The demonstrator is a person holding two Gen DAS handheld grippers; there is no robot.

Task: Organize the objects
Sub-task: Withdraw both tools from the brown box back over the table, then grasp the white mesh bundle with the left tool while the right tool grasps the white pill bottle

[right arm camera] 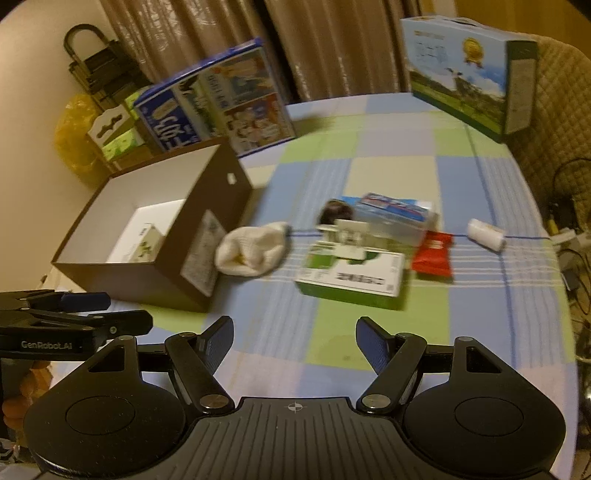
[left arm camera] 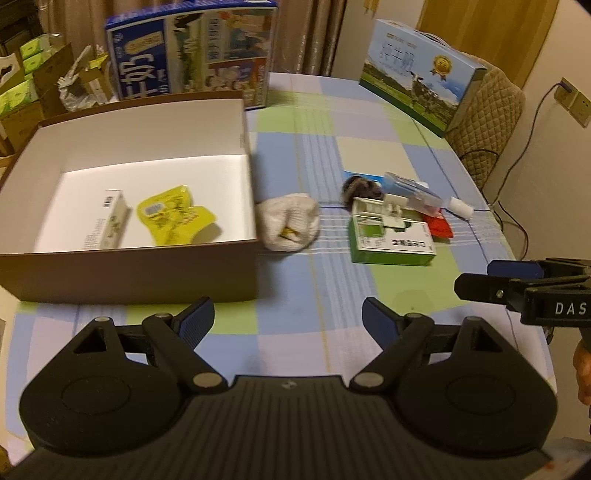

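Both the left gripper [left arm camera: 288, 317] and right gripper [right arm camera: 295, 338] are hovering with jaws spread, grasping nothing. A yellow pouch [left arm camera: 173, 214] is lying inside the brown box [left arm camera: 129, 273]; a white sock [left arm camera: 290, 221] is resting just outside its right wall.

Your table [left arm camera: 295, 122] wears a checked cloth of blue, green and cream. Behind it, brown curtains [left arm camera: 314, 33] hang full length. Right of the table you have a quilted tan chair [left arm camera: 495, 122], then a cream wall with a socket [left arm camera: 570, 98] and dark cable. Left of the table: stacked cartons [left arm camera: 26, 85], contents blurred. Warm, dim indoor light.
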